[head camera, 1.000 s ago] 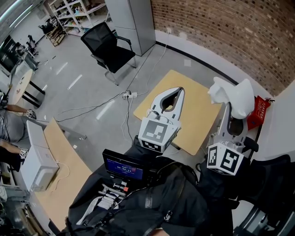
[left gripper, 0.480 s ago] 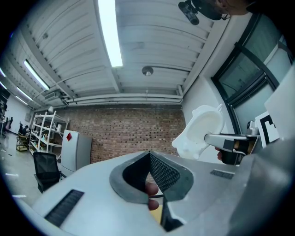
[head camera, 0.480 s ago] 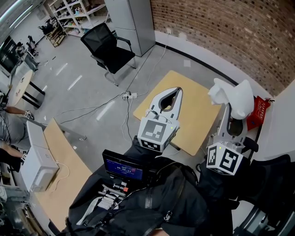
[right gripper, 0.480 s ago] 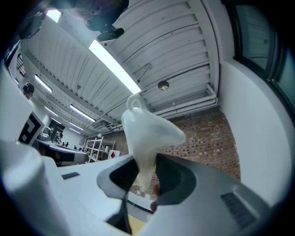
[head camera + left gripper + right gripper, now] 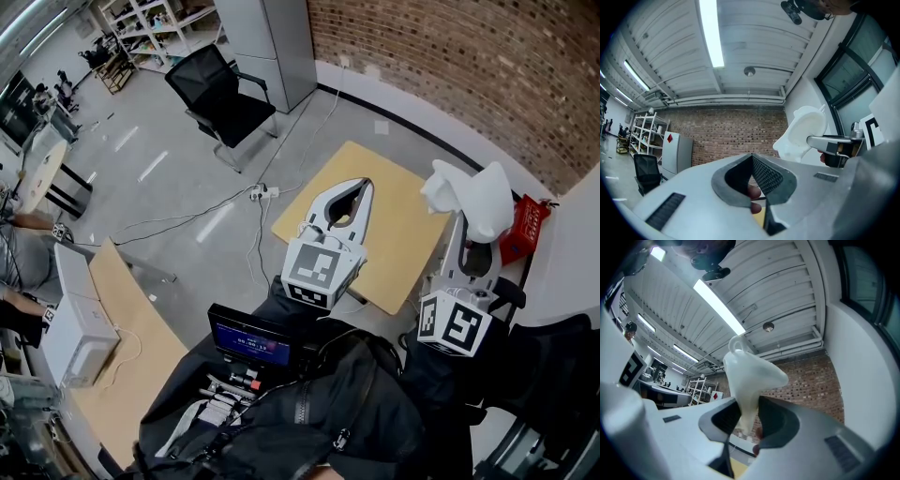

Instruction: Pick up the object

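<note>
The object is a white, smooth, jug-like piece (image 5: 473, 197) with a wide lip, held up in the air at the right of the head view. My right gripper (image 5: 467, 232) is shut on its narrow lower part. In the right gripper view the white piece (image 5: 751, 373) rises from between the jaws of that gripper (image 5: 749, 417) towards the ceiling. My left gripper (image 5: 361, 185) hangs over the wooden table, shut, with nothing between its fingers. In the left gripper view the gripper (image 5: 753, 158) points at the brick wall, and the white piece (image 5: 806, 133) shows to its right.
A small square wooden table (image 5: 398, 234) stands below the grippers. A black office chair (image 5: 225, 94) is at the back left, and cables with a power strip (image 5: 262, 194) lie on the floor. A red item (image 5: 523, 230) sits far right. A desk with a white box (image 5: 75, 342) is at left.
</note>
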Demonstrator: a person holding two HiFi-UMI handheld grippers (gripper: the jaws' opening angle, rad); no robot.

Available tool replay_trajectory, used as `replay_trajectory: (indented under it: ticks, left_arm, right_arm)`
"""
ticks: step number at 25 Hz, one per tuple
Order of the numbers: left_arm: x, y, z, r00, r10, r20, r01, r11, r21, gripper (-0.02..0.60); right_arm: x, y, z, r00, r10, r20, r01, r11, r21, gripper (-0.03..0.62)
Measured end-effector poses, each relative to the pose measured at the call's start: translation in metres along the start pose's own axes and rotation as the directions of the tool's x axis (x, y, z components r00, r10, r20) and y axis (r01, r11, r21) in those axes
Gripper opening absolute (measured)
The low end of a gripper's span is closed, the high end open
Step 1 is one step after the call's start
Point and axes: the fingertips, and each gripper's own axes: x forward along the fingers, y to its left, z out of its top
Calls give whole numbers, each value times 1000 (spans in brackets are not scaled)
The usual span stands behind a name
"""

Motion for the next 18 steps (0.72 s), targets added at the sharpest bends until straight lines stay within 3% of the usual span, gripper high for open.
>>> replay_trajectory:
  ticks: [18]
  left_arm:
    - [5, -7, -3, 1000, -2, -4, 2, 1000, 12, -5]
  right_arm:
    - [-2, -3, -5, 1000, -3, -8, 3, 998, -58, 123]
